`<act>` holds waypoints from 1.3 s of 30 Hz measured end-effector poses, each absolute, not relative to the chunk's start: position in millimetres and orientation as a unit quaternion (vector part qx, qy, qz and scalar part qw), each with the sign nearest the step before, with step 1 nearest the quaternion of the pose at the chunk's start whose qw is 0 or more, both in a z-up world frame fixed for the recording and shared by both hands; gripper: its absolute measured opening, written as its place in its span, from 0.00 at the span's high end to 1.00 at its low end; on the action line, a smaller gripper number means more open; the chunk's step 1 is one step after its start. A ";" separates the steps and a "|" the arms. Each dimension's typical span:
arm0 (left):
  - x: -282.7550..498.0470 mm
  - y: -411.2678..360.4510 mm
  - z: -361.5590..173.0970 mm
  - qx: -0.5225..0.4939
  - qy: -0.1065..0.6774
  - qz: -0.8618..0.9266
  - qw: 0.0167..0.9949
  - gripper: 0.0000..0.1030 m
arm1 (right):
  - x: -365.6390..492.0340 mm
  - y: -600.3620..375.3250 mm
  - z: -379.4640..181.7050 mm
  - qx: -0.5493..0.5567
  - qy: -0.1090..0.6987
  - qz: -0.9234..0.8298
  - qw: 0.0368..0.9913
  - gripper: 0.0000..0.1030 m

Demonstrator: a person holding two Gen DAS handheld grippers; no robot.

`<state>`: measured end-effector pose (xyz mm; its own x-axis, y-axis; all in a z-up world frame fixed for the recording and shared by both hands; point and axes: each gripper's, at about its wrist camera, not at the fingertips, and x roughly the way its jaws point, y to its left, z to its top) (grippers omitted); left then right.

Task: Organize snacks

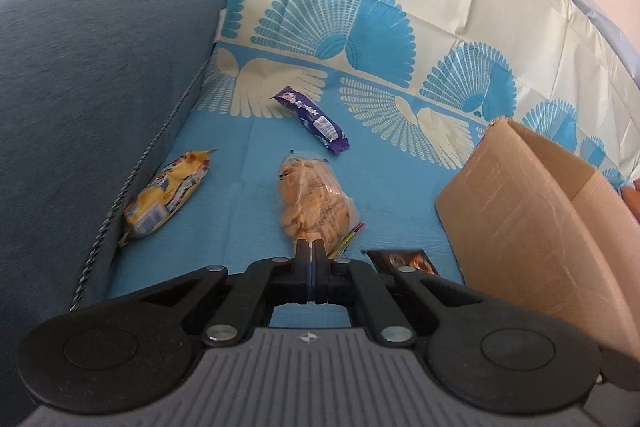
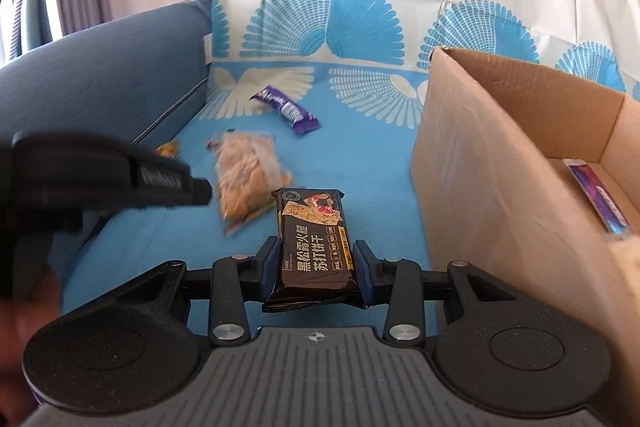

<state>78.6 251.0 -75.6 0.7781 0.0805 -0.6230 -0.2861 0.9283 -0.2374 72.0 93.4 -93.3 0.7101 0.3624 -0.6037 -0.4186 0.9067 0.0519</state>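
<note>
So far one purple packet (image 2: 598, 197) is lying in the cardboard box (image 2: 480, 155), as far as I can see into it, so I'd call this an early stage. My right gripper (image 2: 318, 267) has its fingers clamped on the sides of the dark cracker pack (image 2: 314, 247), which looks lifted a bit off the blue cloth (image 2: 360, 163), with the box just to its right. Probably that one goes in next.

Still loose on the cloth: the clear bag of biscuits (image 1: 316, 203), the purple bar (image 1: 312, 119) further back near the sofa backrest, and the yellow packet (image 1: 168, 199) tucked against the sofa arm (image 1: 92, 75).

My left gripper (image 1: 311, 255) has its fingers pressed fully together, right at the near end of the biscuit bag. Can't tell whether it's pinching the wrapper's edge or nothing. Both grippers point forward and down at the seat.
</note>
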 end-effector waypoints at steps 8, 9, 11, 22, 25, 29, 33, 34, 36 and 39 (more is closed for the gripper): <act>39.1 266.7 -55.8 -0.242 0.292 0.106 0.919 1.00 | 20.9 71.1 -68.9 -0.052 0.349 0.236 0.905 0.61; 36.0 266.8 -53.7 -0.245 0.287 0.105 0.920 1.00 | 14.0 69.1 -65.7 -0.057 0.348 0.243 0.904 0.61; 30.6 265.8 -49.9 -0.246 0.280 0.101 0.923 1.00 | 2.6 65.8 -60.9 -0.068 0.342 0.252 0.903 0.60; 40.0 263.4 -55.2 -0.239 0.288 0.102 0.921 0.92 | 10.2 65.9 -85.3 -0.073 0.382 0.270 0.881 0.60; 51.8 263.1 -62.5 -0.236 0.298 0.095 0.920 0.81 | 17.3 69.0 -92.0 -0.076 0.387 0.268 0.879 0.47; 70.8 256.5 -70.4 -0.212 0.303 0.079 0.926 0.66 | 24.4 73.0 -98.0 -0.079 0.385 0.267 0.880 0.39; 88.2 250.6 -77.2 -0.199 0.302 0.069 0.930 0.46 | 30.6 76.0 -107.1 -0.077 0.404 0.269 0.871 0.52; 93.1 250.3 -78.8 -0.199 0.301 0.068 0.930 0.44 | 31.7 76.6 -108.6 -0.075 0.409 0.268 0.869 0.60; 102.8 250.5 -82.3 -0.196 0.298 0.071 0.931 0.32 | 29.8 78.7 -108.3 -0.074 0.405 0.266 0.872 0.60; 118.2 253.3 -88.1 -0.200 0.295 0.082 0.931 0.21 | 28.5 79.1 -107.2 -0.063 0.406 0.267 0.872 0.60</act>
<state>118.2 253.3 -88.1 0.8125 0.0356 -0.5818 -0.2713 0.9065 -0.3234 28.5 79.1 -107.2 0.5274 0.4136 -0.7421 -0.5164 0.8497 0.1065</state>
